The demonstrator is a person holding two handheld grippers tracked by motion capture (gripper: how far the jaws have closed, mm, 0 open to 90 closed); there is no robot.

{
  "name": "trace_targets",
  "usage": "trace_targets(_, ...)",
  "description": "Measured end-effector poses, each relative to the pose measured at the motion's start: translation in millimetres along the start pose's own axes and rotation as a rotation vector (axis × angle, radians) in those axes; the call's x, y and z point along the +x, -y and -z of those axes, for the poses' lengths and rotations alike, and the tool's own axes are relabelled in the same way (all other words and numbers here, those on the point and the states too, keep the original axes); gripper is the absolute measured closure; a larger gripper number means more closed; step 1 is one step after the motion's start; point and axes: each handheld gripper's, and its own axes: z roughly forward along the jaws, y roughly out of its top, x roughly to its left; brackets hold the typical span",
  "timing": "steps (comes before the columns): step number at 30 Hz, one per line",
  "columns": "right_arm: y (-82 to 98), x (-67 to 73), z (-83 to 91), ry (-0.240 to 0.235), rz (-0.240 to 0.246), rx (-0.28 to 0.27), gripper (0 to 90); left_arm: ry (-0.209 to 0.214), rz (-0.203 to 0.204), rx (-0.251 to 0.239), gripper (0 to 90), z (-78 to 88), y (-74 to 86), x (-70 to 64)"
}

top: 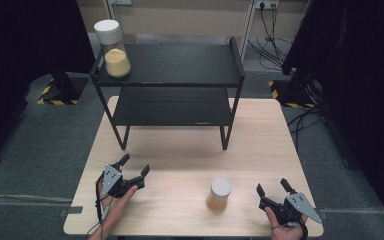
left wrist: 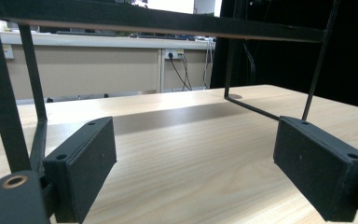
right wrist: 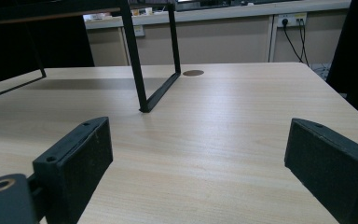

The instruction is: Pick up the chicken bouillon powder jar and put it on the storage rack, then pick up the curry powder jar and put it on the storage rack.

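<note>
A clear jar with a white lid and yellow powder (top: 219, 194) stands on the wooden table (top: 260, 150) near its front edge, between my two grippers. A second, similar jar (top: 112, 48) stands on the top left corner of the black two-tier shelf (top: 180, 65). My left gripper (top: 134, 165) rests low at the front left, open, with nothing between its pads (left wrist: 91, 163). My right gripper (top: 272, 187) sits at the front right, to the right of the near jar, open and empty, its pads (right wrist: 81, 158) wide apart.
The shelf's black legs (left wrist: 2, 93) rise close ahead in the left gripper view, and one leg (right wrist: 137, 70) stands ahead in the right gripper view. A round cable hole (right wrist: 193, 73) sits near the table's far edge. Cables and stand bases lie on the floor around the table.
</note>
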Motion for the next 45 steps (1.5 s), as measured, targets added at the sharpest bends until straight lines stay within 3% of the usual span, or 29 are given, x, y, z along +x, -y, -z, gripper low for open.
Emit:
trace_targets(18,0.1,0.0,0.1,-0.001,0.000,0.000,7.8,0.013,-0.002,0.002,12.7,-0.8,1.4,-0.9)
trace_targets(25,0.2,-0.5,0.2,-0.004,0.001,-0.001,7.6,0.007,0.027,-0.003,12.6,-0.2,2.0,0.5)
trace_targets(31,2.0,-2.7,1.3,-0.014,-0.003,-0.011,7.3,0.006,0.027,-0.002,12.7,-0.3,1.9,0.3)
trace_targets(45,-2.7,-0.1,8.0,-0.130,0.028,-0.016,7.0,0.005,0.037,-0.005,12.6,0.2,2.4,1.4)
